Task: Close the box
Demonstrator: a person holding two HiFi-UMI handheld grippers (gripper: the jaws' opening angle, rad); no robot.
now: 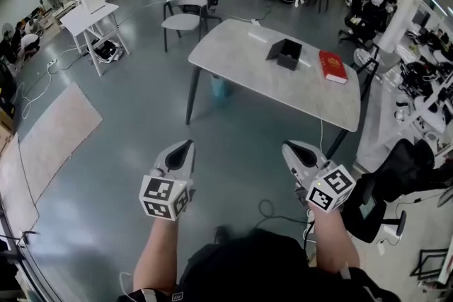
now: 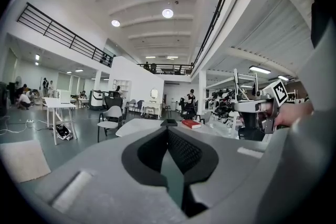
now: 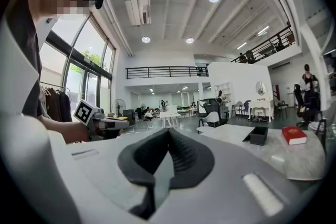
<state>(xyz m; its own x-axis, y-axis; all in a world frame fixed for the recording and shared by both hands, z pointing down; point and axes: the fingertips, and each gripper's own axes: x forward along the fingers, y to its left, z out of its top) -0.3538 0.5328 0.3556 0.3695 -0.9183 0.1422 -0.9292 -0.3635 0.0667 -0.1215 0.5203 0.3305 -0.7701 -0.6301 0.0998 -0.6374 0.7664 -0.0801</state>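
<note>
Ahead of both tools and well apart from them: black box (image 1: 285,53), open at the top, standing on the pale surface (image 1: 233,56). It is dead ahead of the right tool (image 1: 289,146) and ahead-right of the left tool (image 1: 187,145). Red book (image 1: 333,66) lies near the box on its right, not touching.

Both tools have their jaws fully together with nothing between them. They hang over the grey-green floor (image 1: 127,152), short of the surface's near edge.

View differences:
- Head view only: box interior from above, both forearms, both marker cubes.
- Left gripper view only: right tool in its hand off to the right, balcony rail overhead.
- Right gripper view only: left tool off to the left, tall windows (image 3: 86,78).

Room: big open hall. Surface has dark legs. Grey chair (image 1: 185,7) stands beyond its far-left end.

Count: 1 box, 1 red book, 2 tools, 1 surface carrying the things.
</note>
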